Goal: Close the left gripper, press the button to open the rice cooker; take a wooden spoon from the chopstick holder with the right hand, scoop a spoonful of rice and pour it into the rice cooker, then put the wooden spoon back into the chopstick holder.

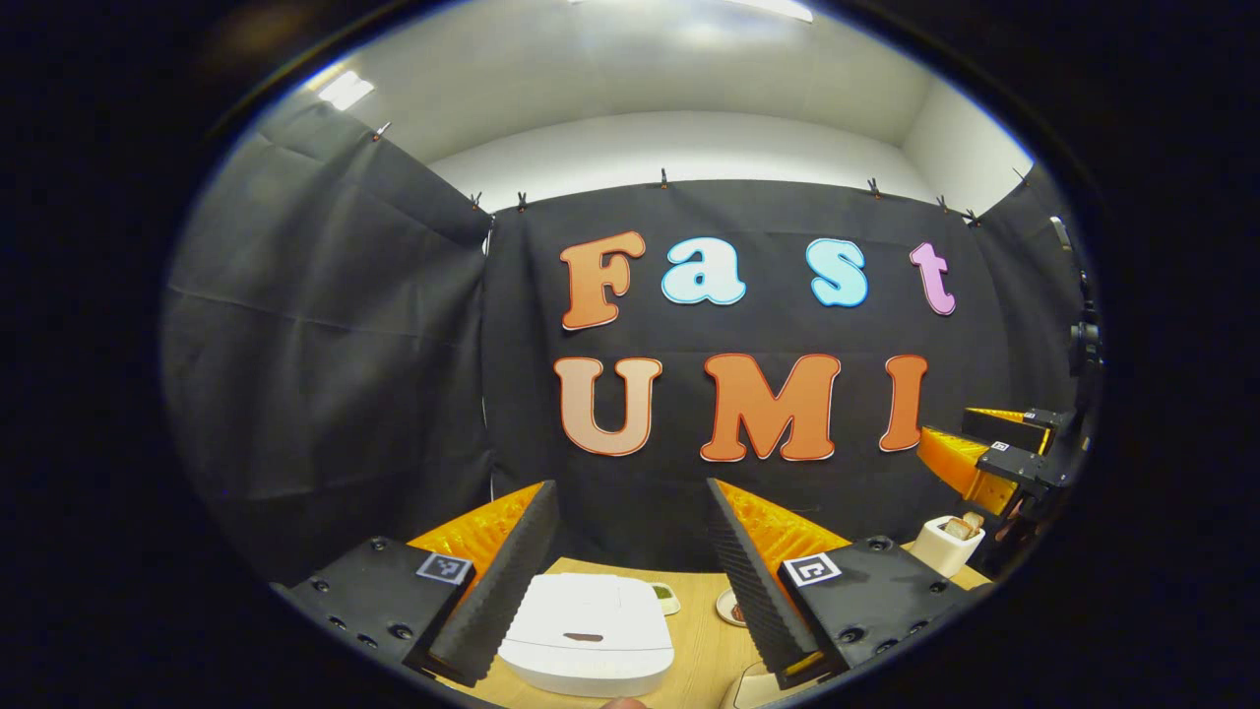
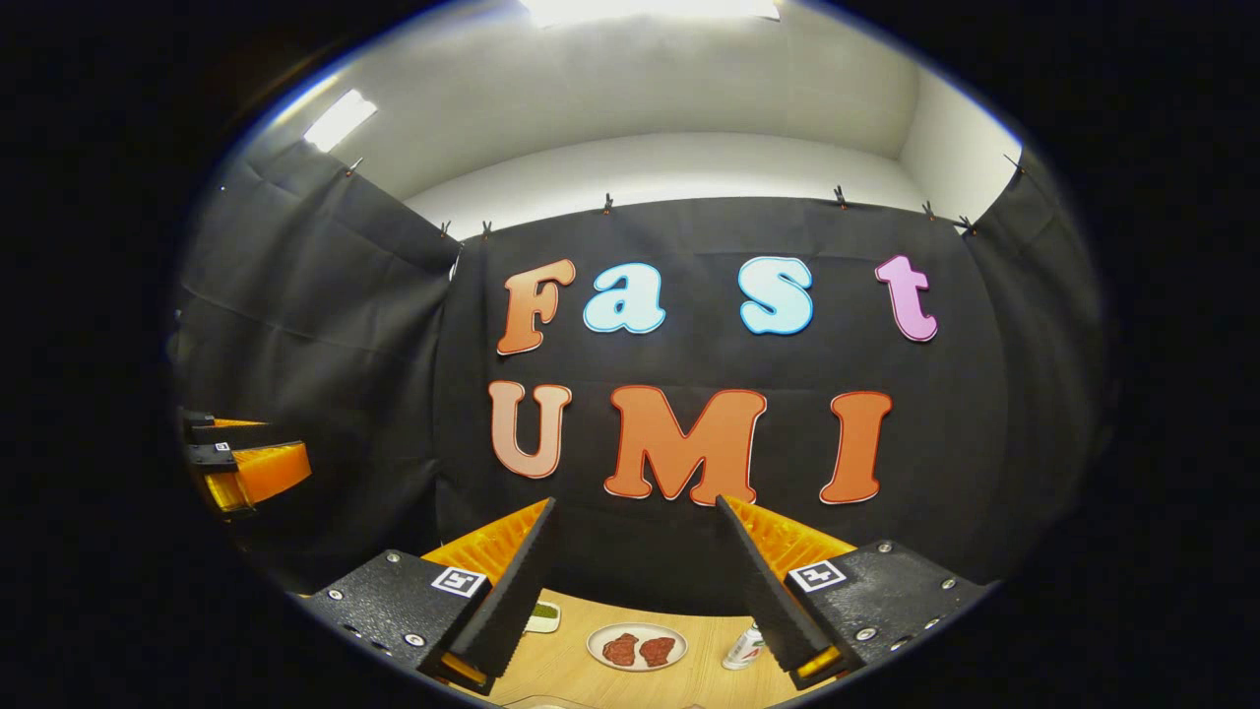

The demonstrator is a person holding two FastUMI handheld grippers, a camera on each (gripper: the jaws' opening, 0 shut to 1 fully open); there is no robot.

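Rice cooker [image 1: 589, 632]: white, lid down, it sat at the bottom centre of the left gripper view on the desk [image 1: 701, 630], framed between your left tongs [image 1: 630, 581]. By its look, a rigid, smooth plastic shell; the dark slot on the lid was probably the release button, to be pressed rather than gripped.

Chopstick holder [image 1: 947, 544]: a pale cup at the lower right of that view, pale wooden ends standing in it. The spoon would likely be light, stiff and thin, best pinched on the handle near its top.

Left tongs: spread wide, empty, raised above the cooker, pointing level at the wall.

Right tongs [image 2: 640, 581]: likewise wide apart and empty, held level; a plate [image 2: 637, 647] lay below them.
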